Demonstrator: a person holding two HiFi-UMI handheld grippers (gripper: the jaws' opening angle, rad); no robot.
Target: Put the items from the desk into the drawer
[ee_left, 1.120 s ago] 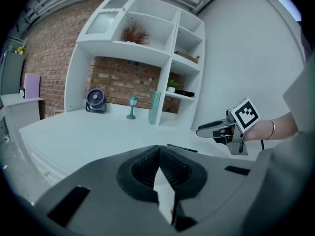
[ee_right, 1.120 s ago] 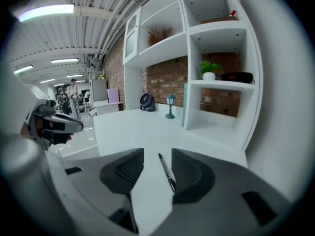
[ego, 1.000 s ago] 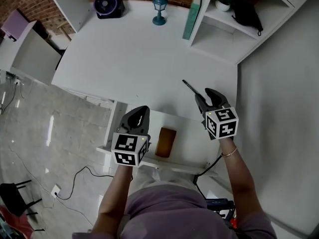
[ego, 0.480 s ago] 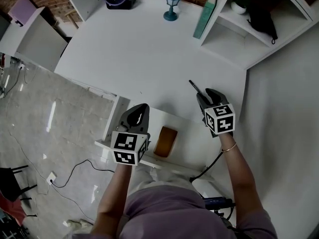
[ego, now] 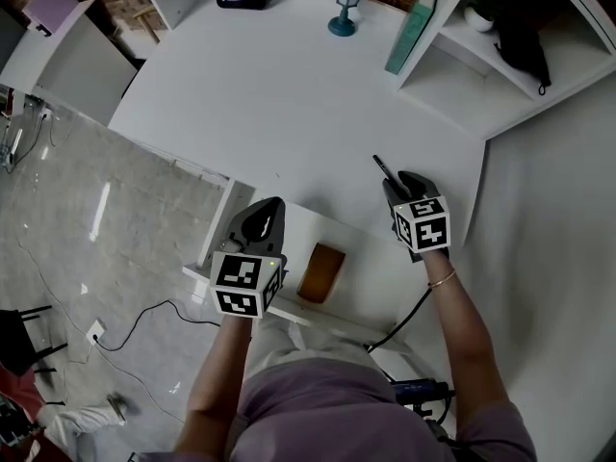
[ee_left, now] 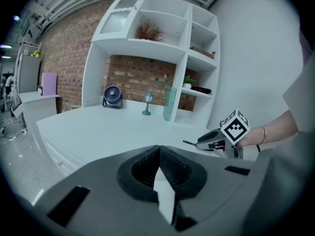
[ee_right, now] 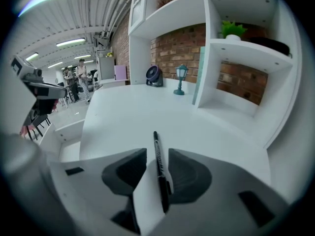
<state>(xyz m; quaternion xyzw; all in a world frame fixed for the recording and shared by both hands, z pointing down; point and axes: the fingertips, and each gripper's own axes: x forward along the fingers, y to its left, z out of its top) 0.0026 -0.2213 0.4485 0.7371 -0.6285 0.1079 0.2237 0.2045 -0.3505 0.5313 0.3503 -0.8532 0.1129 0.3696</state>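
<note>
One pen (ee_right: 158, 171) lay loose between the right gripper's (ego: 402, 186) jaws, which had just been closing. It should pinch the middle gently. The left gripper (ee_left: 158, 151) was shut.

I am finding no word, number or brand that I can read anywhere. The black pen (ee_right: 158, 166), at lower centre of the right gripper view, is carrying a line of pale print along its barrel, but it is coming through too small and blurred to read.
</note>
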